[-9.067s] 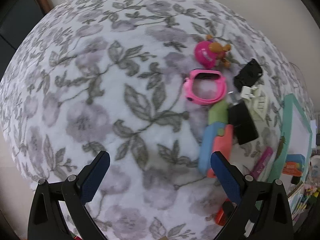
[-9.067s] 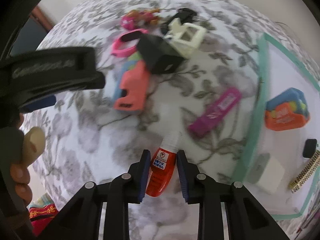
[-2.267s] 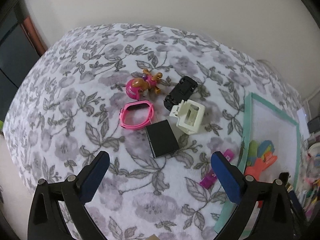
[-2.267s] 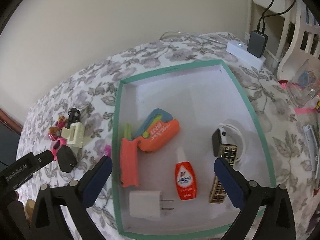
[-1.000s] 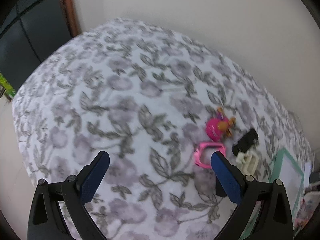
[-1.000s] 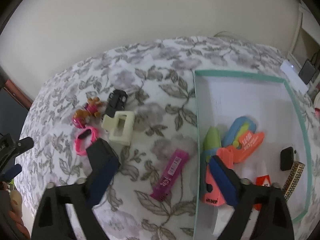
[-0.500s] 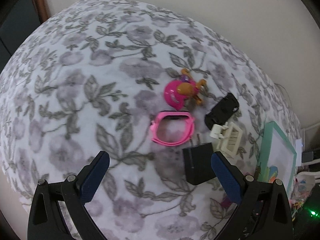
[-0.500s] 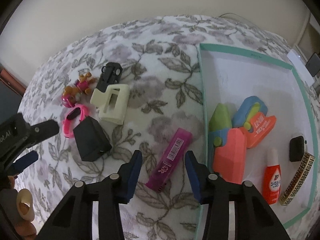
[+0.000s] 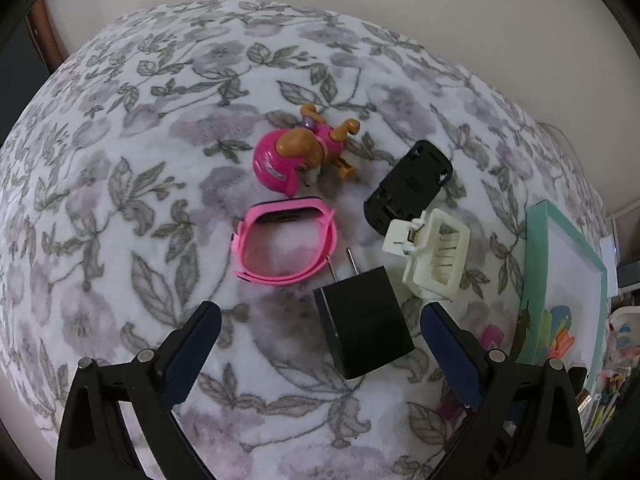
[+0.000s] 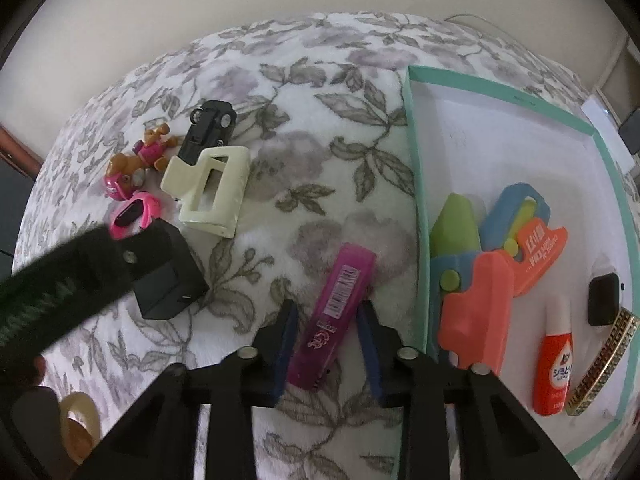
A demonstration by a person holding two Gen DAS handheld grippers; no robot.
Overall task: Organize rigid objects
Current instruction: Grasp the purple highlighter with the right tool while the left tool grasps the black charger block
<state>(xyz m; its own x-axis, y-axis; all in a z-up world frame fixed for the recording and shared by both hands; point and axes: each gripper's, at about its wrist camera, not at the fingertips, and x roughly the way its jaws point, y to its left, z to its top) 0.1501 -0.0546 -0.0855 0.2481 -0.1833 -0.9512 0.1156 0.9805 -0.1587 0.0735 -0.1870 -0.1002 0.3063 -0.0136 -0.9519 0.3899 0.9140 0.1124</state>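
Floral cloth (image 10: 320, 184): right hand-held gripper (image 10: 326, 348) now straddles purple case (image 10: 334, 316).

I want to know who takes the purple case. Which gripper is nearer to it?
Right. The right gripper has its fingers on both sides of the purple case. The left gripper is open around the black charger, farther away.

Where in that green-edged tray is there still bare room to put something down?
The tray is bare in its far half, beyond the green wedge and blue-orange toys. The near half is crowded: coral block, glue bottle, gold bar.
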